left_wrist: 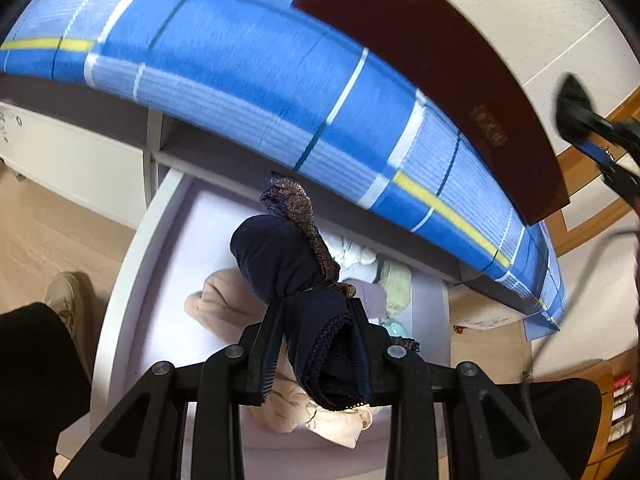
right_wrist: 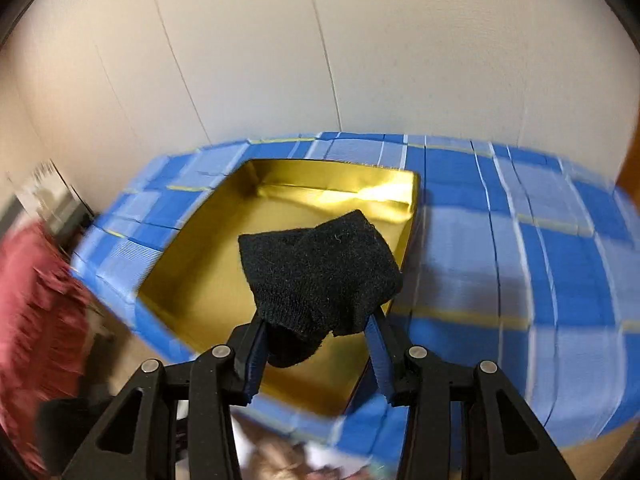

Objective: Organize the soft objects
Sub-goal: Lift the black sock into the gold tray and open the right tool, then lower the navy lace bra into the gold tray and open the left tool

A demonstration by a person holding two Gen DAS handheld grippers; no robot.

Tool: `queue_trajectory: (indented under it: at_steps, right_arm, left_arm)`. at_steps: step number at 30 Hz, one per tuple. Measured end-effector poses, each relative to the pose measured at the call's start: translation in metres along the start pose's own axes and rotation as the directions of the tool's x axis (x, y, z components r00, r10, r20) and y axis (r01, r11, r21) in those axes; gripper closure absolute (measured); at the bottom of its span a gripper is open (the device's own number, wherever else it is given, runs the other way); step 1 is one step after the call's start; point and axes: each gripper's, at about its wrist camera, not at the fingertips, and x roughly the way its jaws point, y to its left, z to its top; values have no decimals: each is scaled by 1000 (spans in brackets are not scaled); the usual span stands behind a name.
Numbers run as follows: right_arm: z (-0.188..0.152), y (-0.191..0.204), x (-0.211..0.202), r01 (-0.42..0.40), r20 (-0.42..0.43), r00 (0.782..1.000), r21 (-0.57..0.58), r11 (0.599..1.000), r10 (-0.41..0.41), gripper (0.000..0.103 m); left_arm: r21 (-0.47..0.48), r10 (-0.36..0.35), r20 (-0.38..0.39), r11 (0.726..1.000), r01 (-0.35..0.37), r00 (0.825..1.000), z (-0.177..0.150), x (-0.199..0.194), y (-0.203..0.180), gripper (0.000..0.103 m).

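Transfer is under way: right gripper (right_wrist: 316,354) clamps a black sock (right_wrist: 320,272) above the gold-lined box (right_wrist: 192,284), left gripper (left_wrist: 316,344) grips navy underwear (left_wrist: 288,264) over the drawer (left_wrist: 132,264); next, probably 1 lowering and release each.

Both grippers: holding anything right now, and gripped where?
Left gripper is shut on a dark navy garment, pinched at its lace-trimmed edge. Right gripper holds a black sock by its lower end, above the gold-lined box.

White panelled wall (right_wrist: 280,60), beige floor (left_wrist: 48,216), bed w/ blue plaid sheet (left_wrist: 248,80), wood trim (left_wrist: 592,128).
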Motion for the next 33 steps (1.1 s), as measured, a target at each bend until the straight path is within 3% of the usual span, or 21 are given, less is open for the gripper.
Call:
queue_trajectory:
  at_steps: [4,12,17,25,33]
  right_arm:
    - [27,-1,45,81,-63,994,-77,994,-86,58]
    - [64,-12,114,181,-143,971,-101,978,-194,56]
    - [73,-13,131,254,-140,953,-117,960,-270,42]
    - [57,-18,89,230,-23,973,-33,973,-231,34]
    - [-3,-30,20,140,145,977,95,985,-153,29]
  left_arm:
    - [8,2,40,1000,-3,999,4,-10,-1,72]
    - [-10,-20,69,1000,21,997,9,-17,0,72]
    - [-10,-21,72,1000,21,997,9,-18,-1,72]
    - [-3,-9,93,1000,9,996,7,-26,-3,72]
    - [63,8,134,998,-16,991,5,-44,-17,72]
